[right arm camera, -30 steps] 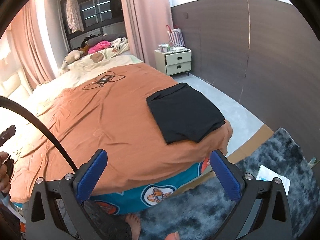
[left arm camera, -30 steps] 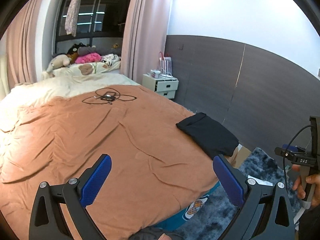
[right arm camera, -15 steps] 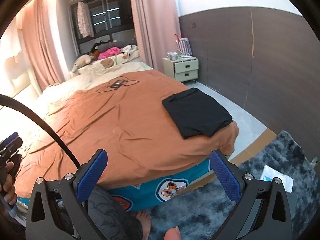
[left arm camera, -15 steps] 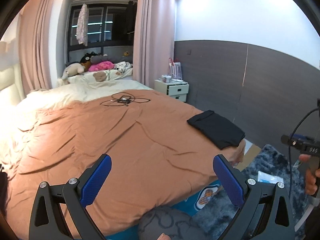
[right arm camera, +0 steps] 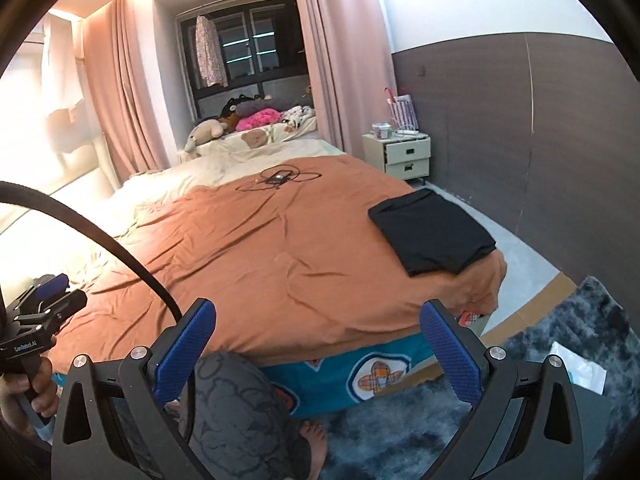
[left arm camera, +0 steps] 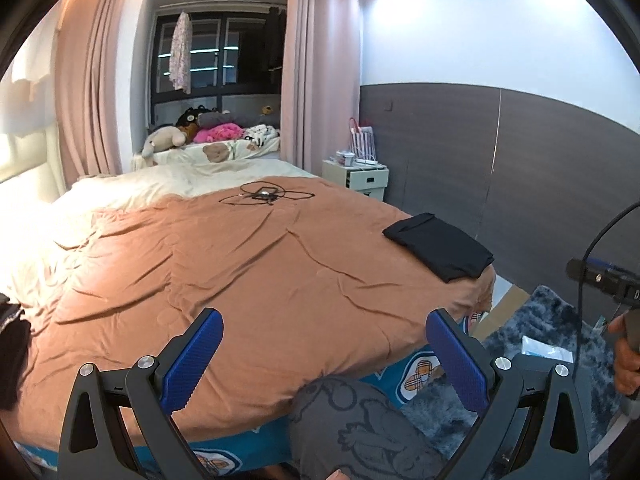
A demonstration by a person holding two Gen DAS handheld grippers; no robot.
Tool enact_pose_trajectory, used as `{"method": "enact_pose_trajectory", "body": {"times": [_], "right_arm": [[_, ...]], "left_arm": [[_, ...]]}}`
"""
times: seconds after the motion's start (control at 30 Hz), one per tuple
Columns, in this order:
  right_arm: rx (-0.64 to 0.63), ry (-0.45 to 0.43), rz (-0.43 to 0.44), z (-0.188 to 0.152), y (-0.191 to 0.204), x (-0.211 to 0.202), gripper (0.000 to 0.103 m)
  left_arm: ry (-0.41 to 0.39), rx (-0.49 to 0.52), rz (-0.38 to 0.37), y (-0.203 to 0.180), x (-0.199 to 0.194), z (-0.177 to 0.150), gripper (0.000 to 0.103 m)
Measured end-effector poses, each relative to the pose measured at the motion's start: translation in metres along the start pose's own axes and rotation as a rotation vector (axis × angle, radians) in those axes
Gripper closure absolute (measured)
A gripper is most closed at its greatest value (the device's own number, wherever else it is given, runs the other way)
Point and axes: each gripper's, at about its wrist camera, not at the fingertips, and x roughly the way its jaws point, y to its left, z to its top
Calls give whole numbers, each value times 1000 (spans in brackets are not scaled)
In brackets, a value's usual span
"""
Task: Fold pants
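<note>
The black pants (left arm camera: 439, 245) (right arm camera: 432, 233) lie folded into a flat rectangle on the near right corner of the orange bed cover (left arm camera: 248, 264) (right arm camera: 280, 248). My left gripper (left arm camera: 325, 362) is open, held back off the foot of the bed with nothing between its blue pads. My right gripper (right arm camera: 317, 354) is open too, also empty and well short of the pants. Each gripper's body shows at the edge of the other's view, held in a hand.
A coiled black cable (left arm camera: 266, 195) lies mid-bed toward the pillows. A white nightstand (right arm camera: 403, 153) stands by the grey wall. A dark shaggy rug (right arm camera: 552, 364) with a white packet (right arm camera: 576, 366) covers the floor. The person's knee (left arm camera: 352, 424) and bare foot (right arm camera: 314, 438) are below. Dark cloth (left arm camera: 10, 344) sits at the left edge.
Both grippers have pulled back and up from the bed, so the folded pants look smaller and farther away. The jaws stayed open throughout.
</note>
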Motion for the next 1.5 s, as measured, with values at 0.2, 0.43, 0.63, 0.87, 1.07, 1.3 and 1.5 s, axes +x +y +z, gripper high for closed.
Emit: {"method": "enact_pose_trajectory", "body": {"times": [0.2,0.43,0.63,0.87,1.07,1.3,1.5], "right_arm": [[-1,7,6,-12,4,-3,0],[7,6,3,-26,15,-7,0],[-27,8,-5,-39,29,-21,0],[-34,1,-24,-46,40,-26,0],[-71,-19,-23,-52,54,-26,0],[-75,0,-22,-56,62,-22,0],[-91,2,-24,-53,69,-23,0]], "left_arm": [[-4,-1,9,-3,-16,-19,1],[-13,-13,28,-8,-35,-40,0],[-25,-31,42,-9,-49,-54,0],[-47,-39,54,-10,-60,-63,1],[-68,-40,56,-9,-69,-63,0],[-57,-50,60,-5,-69,-63,0],[-63,-55,75,-3,-71,-64,0]]}}
